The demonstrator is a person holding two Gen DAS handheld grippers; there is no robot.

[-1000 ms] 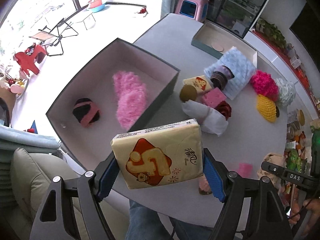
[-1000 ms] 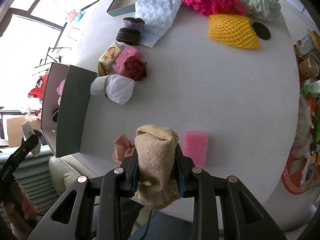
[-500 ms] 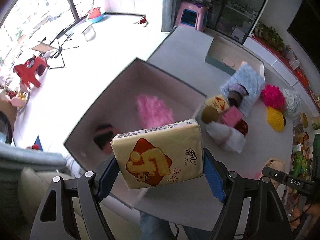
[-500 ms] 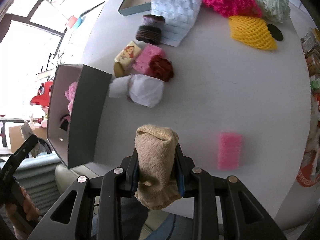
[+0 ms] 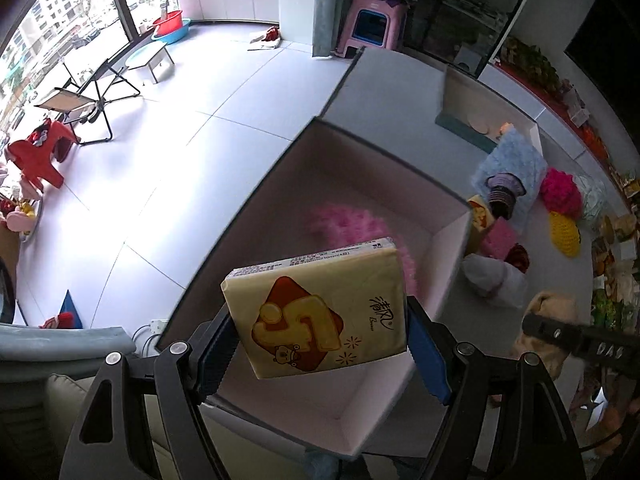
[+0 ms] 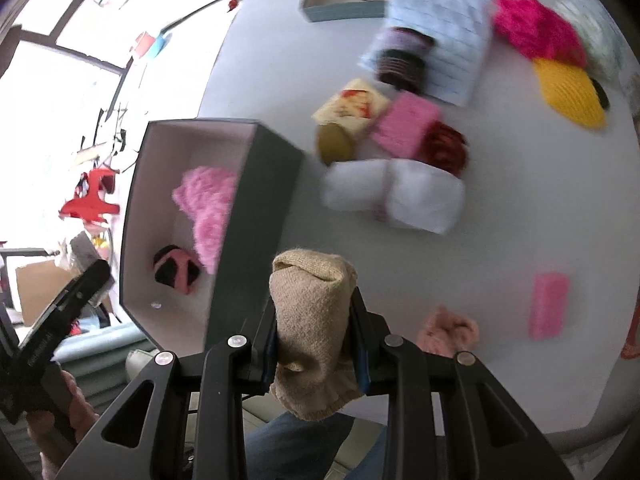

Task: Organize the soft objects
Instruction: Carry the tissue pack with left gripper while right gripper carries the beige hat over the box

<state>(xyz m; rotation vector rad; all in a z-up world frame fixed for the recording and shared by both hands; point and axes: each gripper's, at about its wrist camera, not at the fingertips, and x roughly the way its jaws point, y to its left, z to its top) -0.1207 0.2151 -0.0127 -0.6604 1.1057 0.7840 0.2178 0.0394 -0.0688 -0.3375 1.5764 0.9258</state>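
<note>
With my left fingers clamped on the tissue pack above the grey box, I should lower it into the bare near corner before letting go. My right fingers pinch the beige sock beside that box, which holds a pink fluffy piece and a black-and-pink roll. Farther off on the table, a shallow teal tray; contents unclear.

Each gripper is a black two-arm frame with triangular cut-outs and silver screw heads at the pivots. The left gripper carries blue ribbed pads on its fingers. The right gripper shows thin blue pad edges. The person wears blue denim trousers.
</note>
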